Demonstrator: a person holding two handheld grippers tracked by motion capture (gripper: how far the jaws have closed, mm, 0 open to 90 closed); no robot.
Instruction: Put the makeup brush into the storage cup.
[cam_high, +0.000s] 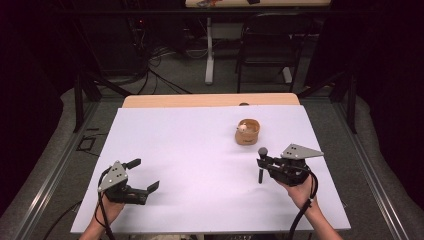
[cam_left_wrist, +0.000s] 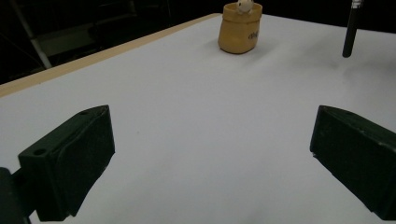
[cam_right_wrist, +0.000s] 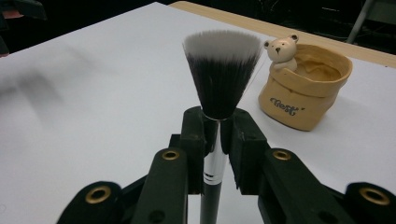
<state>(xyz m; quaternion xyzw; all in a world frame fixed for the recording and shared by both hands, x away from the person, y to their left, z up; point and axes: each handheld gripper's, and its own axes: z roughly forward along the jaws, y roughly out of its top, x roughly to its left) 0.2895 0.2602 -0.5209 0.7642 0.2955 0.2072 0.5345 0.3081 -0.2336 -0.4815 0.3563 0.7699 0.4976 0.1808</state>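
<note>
Right gripper (cam_high: 263, 164) clamped on a brush (cam_high: 261, 165) at the metal ferrule, jaws pressed on both sides; brush upright, bristles up, handle hanging down toward the white sheet (cam_high: 200, 150); in the right gripper view the bristles (cam_right_wrist: 222, 70) are black with white tips, fanned out above the jaws. Brush sits at the right-hand part of the table, near the front edge, held above the sheet; whether the handle tip touches the sheet cannot be told.

Cup (cam_high: 247, 131) tan, sack-shaped, a small bear figure (cam_right_wrist: 281, 50) on its rim; stands on the sheet just beyond the brush, apart from it.

Left gripper (cam_high: 146, 175) jaws wide apart, nothing between them; low over the sheet at the front left, well apart from cup and brush; in the left gripper view the cup (cam_left_wrist: 239, 28) stands far ahead, the brush handle (cam_left_wrist: 351, 29) at upper right.
</note>
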